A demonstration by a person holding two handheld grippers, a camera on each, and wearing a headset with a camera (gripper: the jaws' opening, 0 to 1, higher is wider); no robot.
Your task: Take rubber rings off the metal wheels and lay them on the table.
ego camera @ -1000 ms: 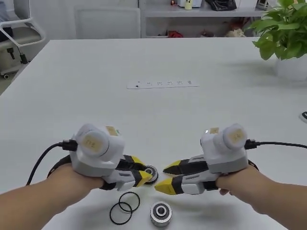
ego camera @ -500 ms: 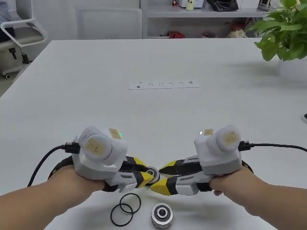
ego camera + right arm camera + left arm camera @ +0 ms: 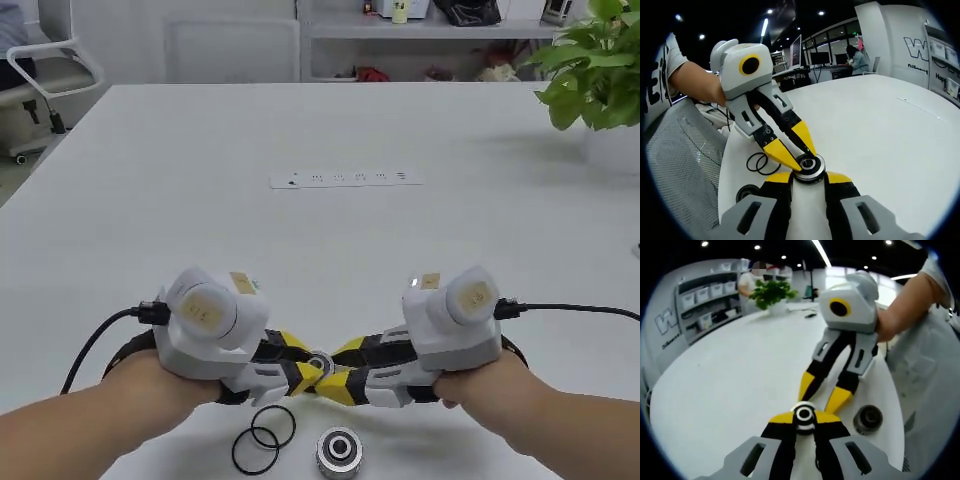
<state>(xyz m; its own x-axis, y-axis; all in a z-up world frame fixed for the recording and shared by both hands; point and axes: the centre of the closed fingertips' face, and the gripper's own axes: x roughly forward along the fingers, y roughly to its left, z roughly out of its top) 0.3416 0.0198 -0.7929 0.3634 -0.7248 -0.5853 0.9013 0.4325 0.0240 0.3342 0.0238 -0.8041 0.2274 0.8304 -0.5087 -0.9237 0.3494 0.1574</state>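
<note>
Clamping one metal wheel (image 3: 320, 363), lower centre of the head view: left hand-held gripper (image 3: 305, 372), jaws closed on it. Right hand-held gripper (image 3: 337, 371): jaws apart, tips flanking that same wheel. Wheels, two: second wheel (image 3: 340, 450) lies on the surface (image 3: 320, 260) at bottom edge. Rubber rings (image 3: 263, 437), two, overlapping, just left of it. Power strip (image 3: 345, 178) mid-frame; plant (image 3: 595, 60) upper right.

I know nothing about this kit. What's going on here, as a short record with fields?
Left tongs: shut on a small silver metal wheel
Right tongs: open, jaws apart, tips close to that wheel
On white table: two loose black rubber rings, overlapping; a second silver metal wheel beside them
</note>
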